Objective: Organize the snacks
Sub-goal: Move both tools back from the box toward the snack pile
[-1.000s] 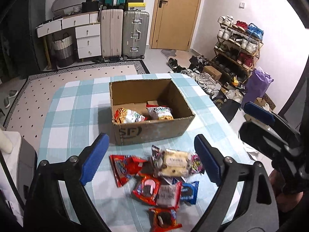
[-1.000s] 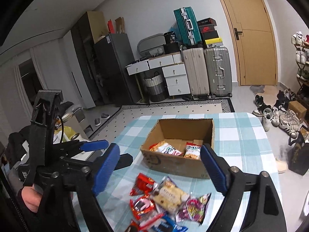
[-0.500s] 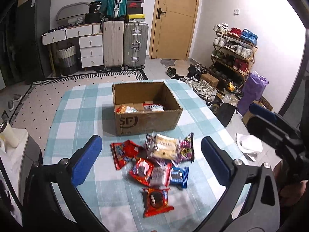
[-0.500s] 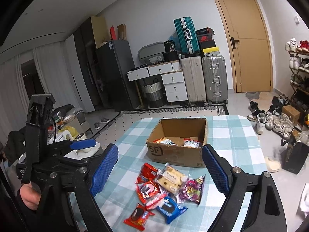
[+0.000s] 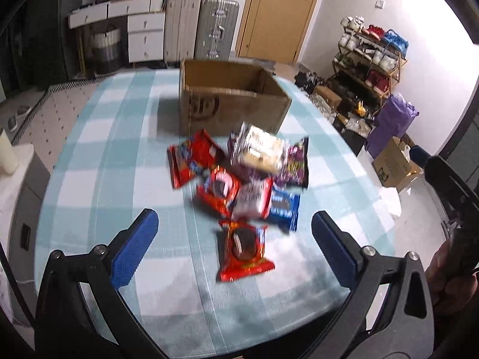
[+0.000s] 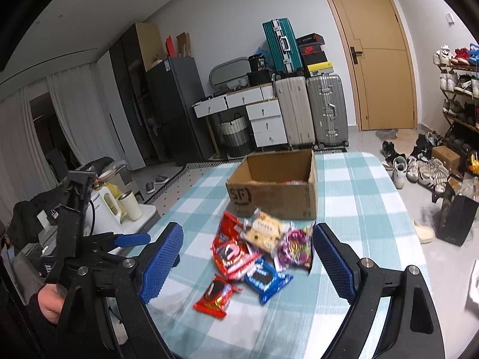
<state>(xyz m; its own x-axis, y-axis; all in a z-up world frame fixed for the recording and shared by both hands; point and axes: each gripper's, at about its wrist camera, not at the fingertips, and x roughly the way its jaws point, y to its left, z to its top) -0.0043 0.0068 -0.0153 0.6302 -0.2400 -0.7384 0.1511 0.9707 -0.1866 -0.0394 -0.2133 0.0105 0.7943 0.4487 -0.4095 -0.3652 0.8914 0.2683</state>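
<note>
An open cardboard box (image 5: 233, 101) stands mid-table on a blue checked cloth; it also shows in the right wrist view (image 6: 275, 191). In front of it lies a loose pile of snack packets: a red cookie pack (image 5: 244, 248) nearest me, a blue cookie pack (image 5: 283, 208), a pale biscuit pack (image 5: 260, 149), a purple candy pack (image 6: 295, 246). My left gripper (image 5: 235, 245) is open and empty, low over the table's near side with the red pack between its fingers' line. My right gripper (image 6: 248, 260) is open and empty, above the pile.
The table (image 5: 89, 149) drops off at the right edge near a shoe rack (image 5: 371, 59) and floor clutter. Suitcases (image 6: 311, 107) and drawers stand behind. A kettle and cup (image 6: 119, 206) sit on a side stand at the left.
Both grippers have pulled back and dropped lower toward the table. The box now looks farther off and its contents are hidden behind its front wall. Both stay open.
</note>
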